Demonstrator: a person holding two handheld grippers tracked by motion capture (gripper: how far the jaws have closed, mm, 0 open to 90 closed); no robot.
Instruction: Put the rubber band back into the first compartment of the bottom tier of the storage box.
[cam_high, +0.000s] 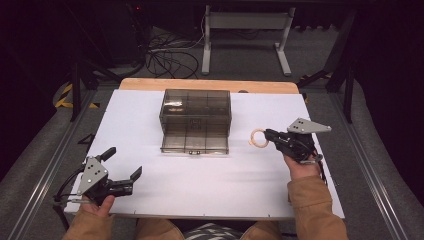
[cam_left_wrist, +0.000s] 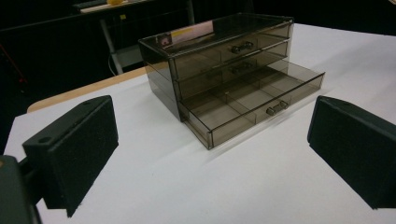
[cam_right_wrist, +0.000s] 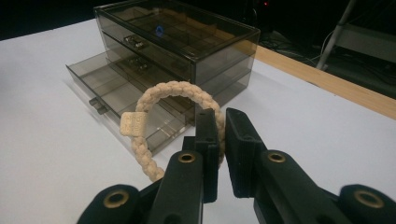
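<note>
Pinching a cream braided bracelet (cam_right_wrist: 173, 100) between its black jaws, my right gripper (cam_right_wrist: 221, 135) has them drawn nearly together, with the cord caught on its right side and the rest of the loop standing up in front of the pads. A small square tag (cam_right_wrist: 133, 123) sits on the left side of the loop. In the high view the right gripper (cam_high: 270, 134) holds the bracelet (cam_high: 259, 138) over the white table sheet (cam_high: 200, 175), just to the right of the smoked plastic drawer box (cam_high: 195, 111) and not touching it. The box has three tiers; its bottom drawer (cam_high: 195, 141) is pulled out toward me, and its dividers show through the clear walls, as seen from the left gripper view (cam_left_wrist: 254, 100). The upper two drawers sit flush. My left gripper (cam_high: 123, 164) rests at the near left corner of the sheet, jaws spread wide with nothing between them, pointed at the box from well away. A wooden table edge (cam_high: 210, 85) shows past the far side of the sheet.
</note>
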